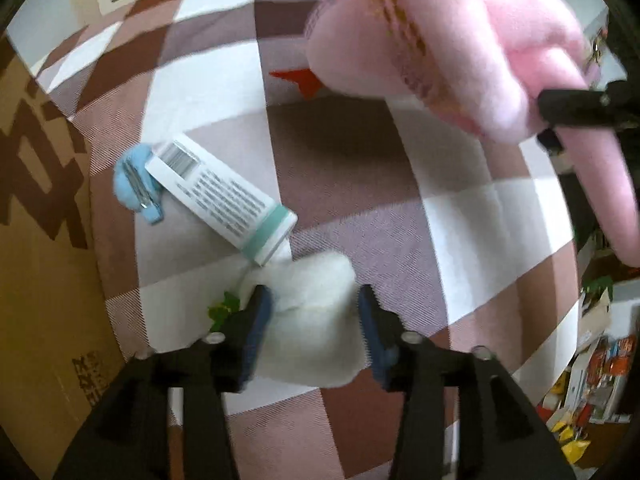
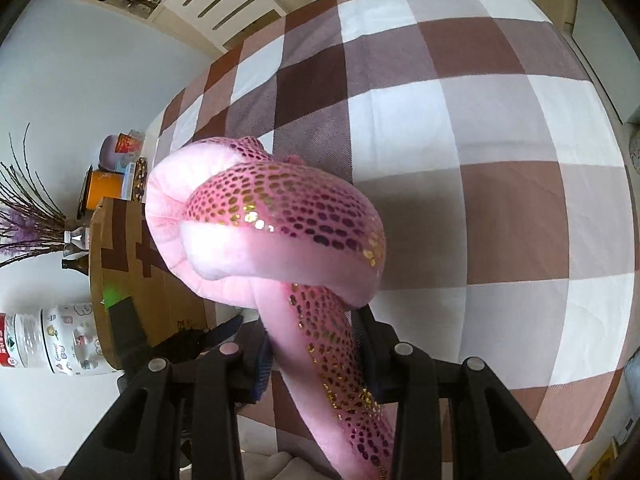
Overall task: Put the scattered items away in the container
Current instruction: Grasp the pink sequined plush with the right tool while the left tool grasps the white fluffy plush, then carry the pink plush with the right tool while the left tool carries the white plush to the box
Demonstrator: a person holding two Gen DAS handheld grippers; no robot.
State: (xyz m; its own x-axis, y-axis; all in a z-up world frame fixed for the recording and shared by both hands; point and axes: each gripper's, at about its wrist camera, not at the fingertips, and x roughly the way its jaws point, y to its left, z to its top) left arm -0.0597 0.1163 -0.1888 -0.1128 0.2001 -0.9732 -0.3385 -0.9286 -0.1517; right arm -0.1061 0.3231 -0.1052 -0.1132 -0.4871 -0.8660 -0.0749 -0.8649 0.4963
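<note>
My left gripper [image 1: 314, 304] is open with its fingers either side of a white plush toy [image 1: 312, 336] that has a green part [image 1: 225, 308], lying on the checkered bed cover [image 1: 340, 152]. A white tube with a teal band [image 1: 224, 198] and a blue plush clip [image 1: 136, 186] lie just beyond it. My right gripper [image 2: 316, 344] is shut on a pink plush snake [image 2: 272, 232] with shiny scales and holds it above the bed; the snake also hangs in the left wrist view [image 1: 460, 40]. A cardboard box [image 1: 36, 240] stands at the left; it also shows in the right wrist view [image 2: 132, 264].
A red item [image 1: 298, 78] lies on the cover partly under the snake. Snack packets [image 1: 592, 392] lie on the floor at the right. Beside the bed stand tins [image 2: 48, 340], bottles and a vase of twigs [image 2: 28, 216]. A white cabinet [image 2: 224, 4] stands at the far end.
</note>
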